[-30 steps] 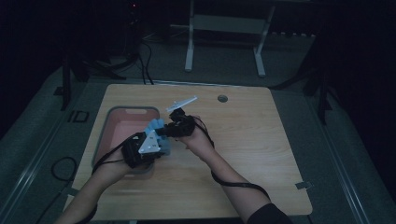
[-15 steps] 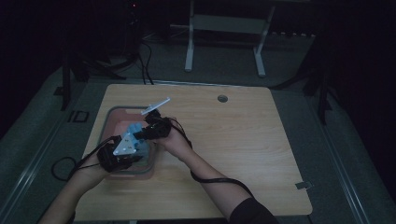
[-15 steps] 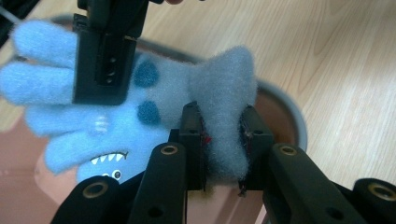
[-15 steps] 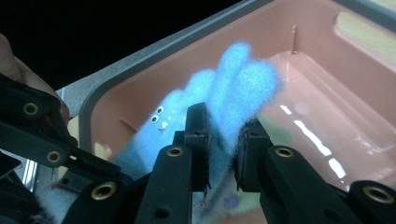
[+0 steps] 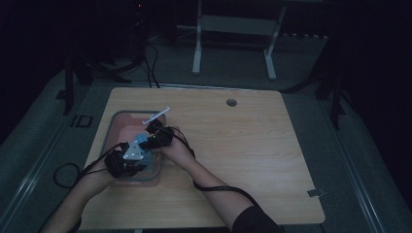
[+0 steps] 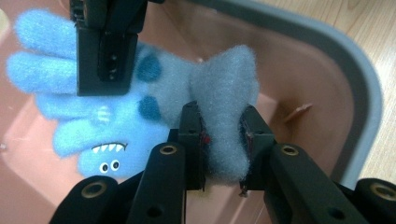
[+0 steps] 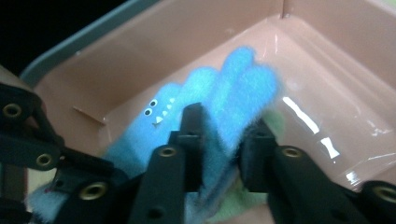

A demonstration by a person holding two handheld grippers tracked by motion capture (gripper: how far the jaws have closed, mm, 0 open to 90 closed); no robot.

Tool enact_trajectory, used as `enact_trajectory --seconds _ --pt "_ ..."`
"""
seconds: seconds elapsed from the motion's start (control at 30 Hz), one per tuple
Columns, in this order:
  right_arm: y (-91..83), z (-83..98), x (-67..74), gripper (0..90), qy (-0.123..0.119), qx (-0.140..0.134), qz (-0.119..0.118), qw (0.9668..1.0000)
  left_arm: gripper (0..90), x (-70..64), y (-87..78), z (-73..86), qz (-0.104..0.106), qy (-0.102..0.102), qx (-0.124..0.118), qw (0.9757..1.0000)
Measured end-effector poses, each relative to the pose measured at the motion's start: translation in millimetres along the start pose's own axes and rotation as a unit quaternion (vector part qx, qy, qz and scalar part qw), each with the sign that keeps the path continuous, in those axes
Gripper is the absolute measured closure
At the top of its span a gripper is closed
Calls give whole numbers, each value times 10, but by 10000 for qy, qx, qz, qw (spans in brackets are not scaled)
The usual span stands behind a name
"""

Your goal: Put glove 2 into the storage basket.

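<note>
My left gripper [image 6: 223, 140] clamped on the cuff of a fuzzy blue monster glove [image 6: 140, 102], glove held low inside the pink tub [image 6: 327, 70], my right gripper's [image 7: 223, 140] jaws just easing apart around its fingers, pads still touching the fleece.

The left gripper [image 6: 223, 135] clamps its two black jaws on the pale grey-blue cuff of a fluffy light-blue glove [image 6: 140, 107], which bears darker blue spots and a small monster face with white teeth. The glove hangs over the floor of a pink plastic bin with a grey rim [image 6: 345, 88]. The right gripper [image 6: 106, 44] comes down from above onto the glove's fingers, seemingly touching them.
</note>
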State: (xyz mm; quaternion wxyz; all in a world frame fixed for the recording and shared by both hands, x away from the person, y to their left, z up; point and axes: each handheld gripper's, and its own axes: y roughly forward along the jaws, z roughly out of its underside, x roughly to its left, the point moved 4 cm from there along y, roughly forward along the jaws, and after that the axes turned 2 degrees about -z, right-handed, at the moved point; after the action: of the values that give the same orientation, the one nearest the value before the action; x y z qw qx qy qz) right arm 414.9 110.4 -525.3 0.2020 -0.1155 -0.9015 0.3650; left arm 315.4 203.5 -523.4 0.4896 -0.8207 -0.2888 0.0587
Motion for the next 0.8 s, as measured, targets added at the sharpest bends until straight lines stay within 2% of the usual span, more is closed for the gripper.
enact_trajectory --seconds 0.03,0.07,0.13,0.17,0.2,0.27,0.33,0.47,0.53,0.57,0.6,0.63,0.67,0.73,0.8 --pt "-1 -1 1 637 -20 -10 47 10000 737 -6 31 3 87 -15 107 9999" --pt "-14 -10 -8 515 -98 -32 184 9998 707 -8 41 3 114 -32 134 9998" --pt "-35 -15 -23 465 -123 -75 201 9997 660 -6 51 -1 94 -105 127 9998" --pt "-61 -17 -30 399 -101 -123 123 9998 601 0 51 -3 68 -182 113 9997" --pt "-76 -17 -38 329 -157 -157 92 9997 534 9 45 -5 19 -256 90 9996" --pt "-128 -17 -47 289 -201 -199 94 9996 459 23 30 -5 -91 -342 30 9994" --pt "-193 -24 -42 224 -199 -293 -2 9994 335 49 13 -6 -308 -484 -12 9983" --pt "-336 -53 -34 186 -226 -506 -103 9984 154 82 -57 -22 -411 -739 -201 9962" --pt "-418 -55 -25 165 -284 -555 -138 9980 109 106 -101 -34 -469 -817 -314 9951" --pt "-454 -52 -22 162 -296 -582 -145 9978 66 119 -120 -44 -453 -918 -388 9940" --pt "-454 -52 -22 162 -296 -582 -145 9978 37 119 -120 -44 -453 -918 -388 9940" --pt "-489 -44 -22 162 -271 -600 -165 9977 37 150 -165 -73 -503 -1103 -597 9908" --pt "-567 -20 -18 162 -291 -656 -163 9973 30 153 -184 -92 -531 -1134 -718 9895" --pt "-626 10 -18 162 -301 -672 -190 9971 29 147 -207 -138 -597 -1171 -888 9873" --pt "-681 44 -26 161 -306 -716 -175 9968 29 122 -213 -191 -561 -1190 -953 9867"
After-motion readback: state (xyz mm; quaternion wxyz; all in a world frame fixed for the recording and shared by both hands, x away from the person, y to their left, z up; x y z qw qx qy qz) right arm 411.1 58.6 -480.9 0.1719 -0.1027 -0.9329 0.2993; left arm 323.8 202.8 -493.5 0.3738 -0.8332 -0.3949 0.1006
